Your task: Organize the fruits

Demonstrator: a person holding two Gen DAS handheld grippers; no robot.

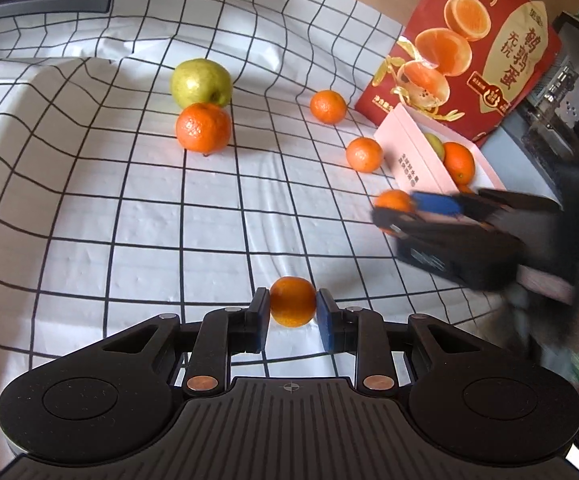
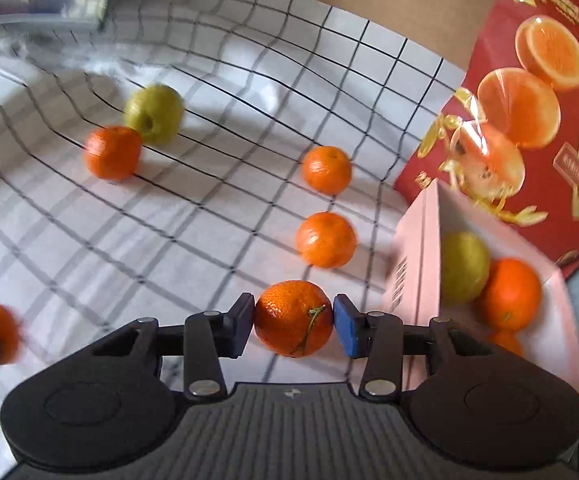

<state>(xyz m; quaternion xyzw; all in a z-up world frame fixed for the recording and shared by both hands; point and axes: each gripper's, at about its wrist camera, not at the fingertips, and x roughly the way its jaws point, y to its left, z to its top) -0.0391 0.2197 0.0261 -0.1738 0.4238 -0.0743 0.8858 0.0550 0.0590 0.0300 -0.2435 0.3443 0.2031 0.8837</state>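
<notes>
My left gripper (image 1: pixel 292 312) is shut on a small mandarin (image 1: pixel 292 301) just above the checked cloth (image 1: pixel 129 208). My right gripper (image 2: pixel 294 322) is shut on a larger mandarin with a stem (image 2: pixel 293 318), next to the pink box (image 2: pixel 413 248). In the left wrist view the right gripper (image 1: pixel 399 210) shows at the right, by the pink box (image 1: pixel 409 152). The box holds a green fruit (image 2: pixel 463 268) and mandarins (image 2: pixel 511 294). Loose on the cloth are a green apple (image 1: pixel 200 82), a big mandarin (image 1: pixel 203 127) and two small mandarins (image 1: pixel 328 106) (image 1: pixel 363 154).
A red printed carton (image 1: pixel 461 40) stands behind the pink box at the right. A dark appliance (image 1: pixel 577 92) is at the far right. A grey object (image 1: pixel 37 0) lies at the cloth's far left edge.
</notes>
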